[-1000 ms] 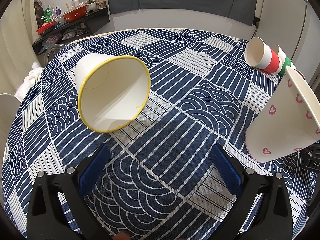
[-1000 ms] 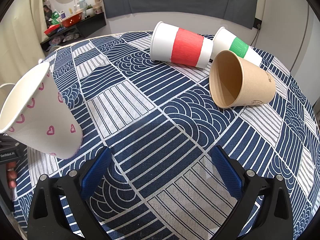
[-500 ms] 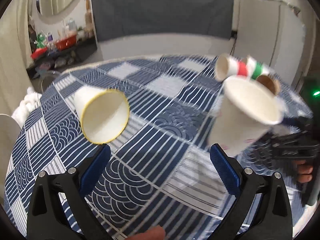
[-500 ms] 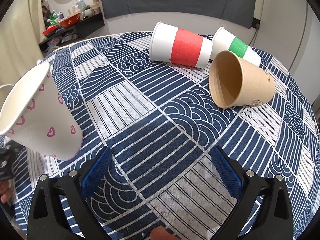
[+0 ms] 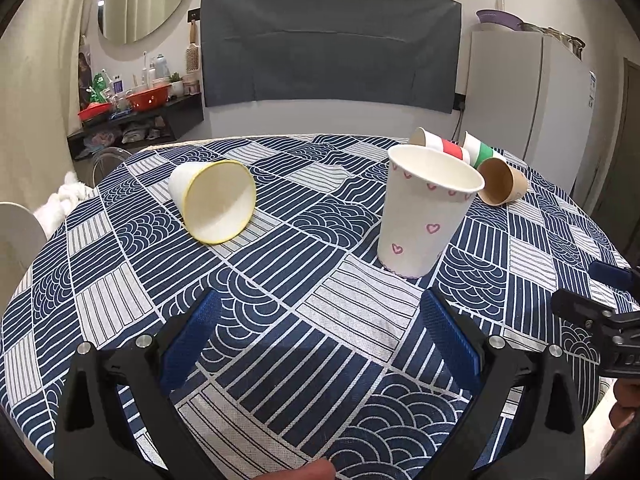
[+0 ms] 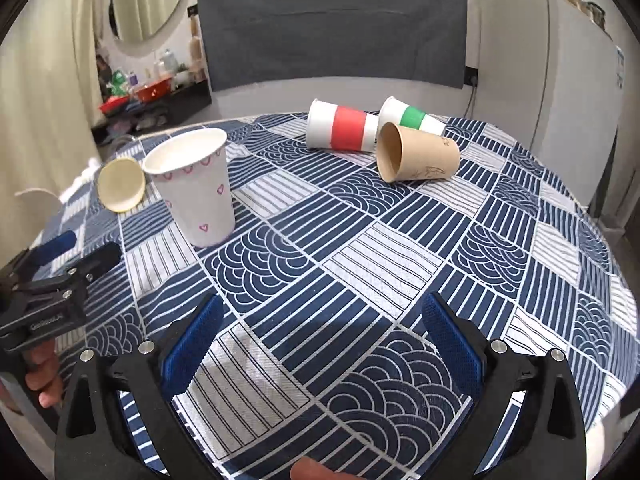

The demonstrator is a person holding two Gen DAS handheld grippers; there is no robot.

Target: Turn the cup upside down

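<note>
Heart cup (image 5: pixel 426 216) stands mouth up on the patterned surface (image 5: pixel 320 320), so the flip is not done yet. It is white with little pink hearts. The yellow-rim cup (image 5: pixel 216 200) lies on its side well to the left of the heart cup. Behind the heart cup, three more cups lie on their sides: the red-band cup (image 6: pixel 344 128), the green-band cup (image 6: pixel 412 120) and the brown cup (image 6: pixel 416 158), all close together.

The left gripper (image 5: pixel 318 344) sits in front of the heart cup, with its blue fingers (image 5: pixel 190 340) wide apart and holding nothing. The right gripper (image 6: pixel 318 344) is to the right of the heart cup, and its fingers are wide apart and holding nothing too.

What could go wrong? The heart cup is thin paper, I think. A hard squeeze could crush it. A soft squeeze could let it slip while it turns over. A bump from one finger could knock it down and make it roll. It could also be let go too early and land on its side, not on its rim.
</note>
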